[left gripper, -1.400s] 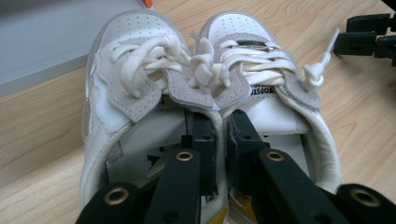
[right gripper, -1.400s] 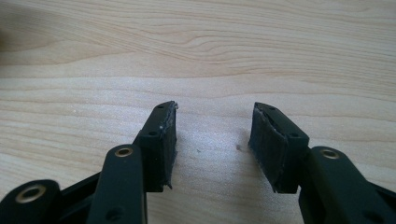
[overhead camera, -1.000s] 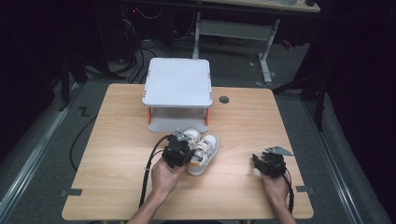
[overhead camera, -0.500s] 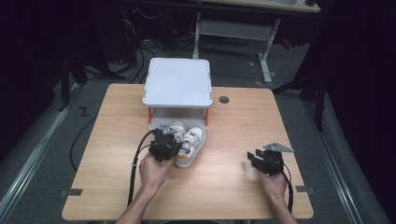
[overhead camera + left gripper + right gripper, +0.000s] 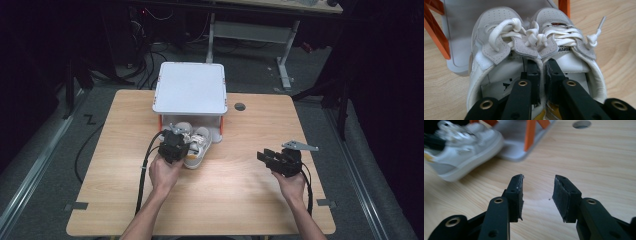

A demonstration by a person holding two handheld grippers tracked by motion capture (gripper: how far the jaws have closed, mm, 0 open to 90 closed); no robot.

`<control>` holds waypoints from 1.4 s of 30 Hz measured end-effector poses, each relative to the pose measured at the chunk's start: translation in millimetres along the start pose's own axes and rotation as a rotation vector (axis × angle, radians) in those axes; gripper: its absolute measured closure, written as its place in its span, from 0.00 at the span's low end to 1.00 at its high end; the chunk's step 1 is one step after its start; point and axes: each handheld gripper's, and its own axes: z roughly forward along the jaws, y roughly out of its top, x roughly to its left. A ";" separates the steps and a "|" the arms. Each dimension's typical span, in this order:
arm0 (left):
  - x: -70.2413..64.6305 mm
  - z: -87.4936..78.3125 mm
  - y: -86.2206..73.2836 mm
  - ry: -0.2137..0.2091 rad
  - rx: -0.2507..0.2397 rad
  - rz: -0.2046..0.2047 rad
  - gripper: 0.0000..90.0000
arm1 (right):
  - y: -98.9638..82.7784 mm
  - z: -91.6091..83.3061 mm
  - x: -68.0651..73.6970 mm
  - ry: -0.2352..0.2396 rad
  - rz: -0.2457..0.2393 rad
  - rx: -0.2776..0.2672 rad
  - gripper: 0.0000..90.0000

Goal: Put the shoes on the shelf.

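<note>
While the left gripper (image 5: 541, 75) pinches both inner collars of the pair of shoes (image 5: 194, 145) at the rack's (image 5: 190, 90) mouth, slide them in level, right gripper (image 5: 537, 195) fingers empty, parted.

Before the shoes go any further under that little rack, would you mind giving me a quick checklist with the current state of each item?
1. Left gripper clamped on the inner collars of both shoes: ok.
2. Toes pointing into the rack opening, between its orange legs: ok.
3. Laces clear of the legs: cannot tell; one lace end sticks out sideways.
4. Right gripper open, holding nothing, away from the shoes: ok.
5. Room deeper under the shelf: cannot tell.
</note>
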 end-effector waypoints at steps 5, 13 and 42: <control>1.5 9.6 5.1 0.014 -0.003 -0.025 0.93 | 11.7 5.3 3.2 0.060 0.012 -0.002 0.65; -1.4 18.6 15.9 0.040 -0.026 -0.055 0.92 | 36.3 13.3 25.4 0.038 -0.091 -0.011 0.67; 0.2 47.2 18.0 0.128 -0.029 -0.124 0.86 | 152.5 94.0 99.8 -0.048 -0.253 -0.006 0.81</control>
